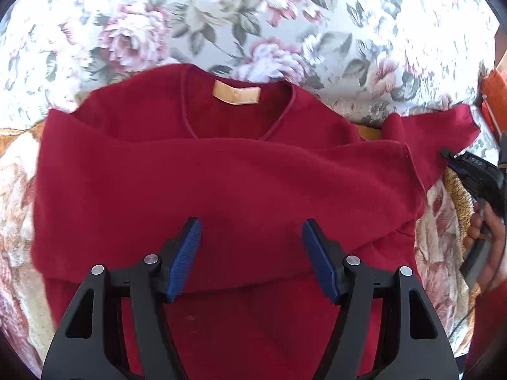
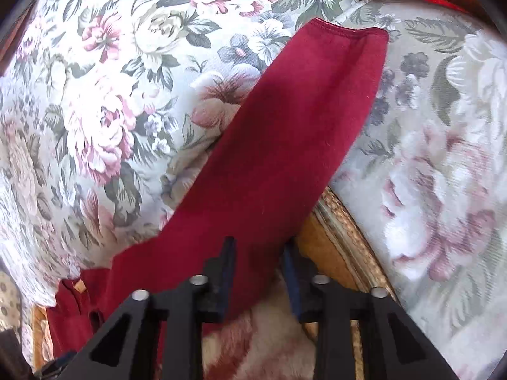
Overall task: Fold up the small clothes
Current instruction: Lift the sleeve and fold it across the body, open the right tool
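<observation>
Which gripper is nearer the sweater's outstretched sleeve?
Right. The right gripper is at the sleeve, its jaws around the fabric near the shoulder end. The left gripper hangs open over the sweater's body, well away from the sleeve.

From my remote seat, the backdrop is mostly a floral cushion [image 1: 133,31], pale with pink roses and grey-green leaves, filling the upper part of both views. Below it I see a plush blanket [image 1: 16,196] in cream and rusty pink, soft and fuzzy, spread at the near side. Between cushion and blanket runs a strip of golden-brown trim [image 2: 332,234], with a woven, glittery edge. At the far right of the left view an orange-red piece of furniture [image 1: 494,95] cuts in, too cropped for me to identify. Light is bright and daylight-like, washing out the pale cloth.
</observation>
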### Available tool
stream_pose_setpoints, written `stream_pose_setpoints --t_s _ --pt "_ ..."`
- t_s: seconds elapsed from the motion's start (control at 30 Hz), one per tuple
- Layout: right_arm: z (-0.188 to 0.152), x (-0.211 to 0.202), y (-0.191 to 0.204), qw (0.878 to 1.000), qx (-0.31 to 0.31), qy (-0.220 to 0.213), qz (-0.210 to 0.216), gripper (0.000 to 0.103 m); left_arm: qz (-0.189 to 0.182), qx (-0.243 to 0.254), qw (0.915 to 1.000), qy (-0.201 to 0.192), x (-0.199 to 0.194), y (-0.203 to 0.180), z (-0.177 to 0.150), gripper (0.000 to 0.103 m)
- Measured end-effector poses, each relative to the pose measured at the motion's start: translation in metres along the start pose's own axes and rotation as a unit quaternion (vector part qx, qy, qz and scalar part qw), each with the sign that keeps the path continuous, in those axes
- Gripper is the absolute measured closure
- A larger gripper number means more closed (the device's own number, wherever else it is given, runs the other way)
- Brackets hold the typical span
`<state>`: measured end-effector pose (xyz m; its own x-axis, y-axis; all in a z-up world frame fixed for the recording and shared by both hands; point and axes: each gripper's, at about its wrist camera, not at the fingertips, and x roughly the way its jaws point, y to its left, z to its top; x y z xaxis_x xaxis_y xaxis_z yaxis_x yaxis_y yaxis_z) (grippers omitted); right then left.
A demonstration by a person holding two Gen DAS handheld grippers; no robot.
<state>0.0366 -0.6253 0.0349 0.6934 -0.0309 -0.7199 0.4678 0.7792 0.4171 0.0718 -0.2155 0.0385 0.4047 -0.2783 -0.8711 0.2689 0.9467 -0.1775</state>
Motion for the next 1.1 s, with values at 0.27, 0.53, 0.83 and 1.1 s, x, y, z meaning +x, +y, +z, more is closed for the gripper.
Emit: stream_pose_setpoints --t_s 0.27,0.53,0.83,1.1 --pt "0.005 -0.089 0.090 0.983 -0.148 -0.088 0.066 0.094 0.013 -0.037 0.9973 -0.062 -0.065 0.063 0.004 0.036" --pt "-0.139 -0.093 0.279 0.892 -0.392 0.027 0.224 0.094 0.051 -0.114 0.9864 -0.107 -0.119 0.149 0.007 0.037" --pt "-0.194 -0.039 0.270 0.898 -0.366 0.120 0.213 0.065 0.038 -0.095 0.9918 -0.076 -0.102 0.152 -0.015 0.037" --pt "-0.151 -0.064 0.215 0.936 -0.247 0.111 0.224 0.064 0.013 -0.052 0.9964 -0.065 -0.086 0.106 -0.012 0.036"
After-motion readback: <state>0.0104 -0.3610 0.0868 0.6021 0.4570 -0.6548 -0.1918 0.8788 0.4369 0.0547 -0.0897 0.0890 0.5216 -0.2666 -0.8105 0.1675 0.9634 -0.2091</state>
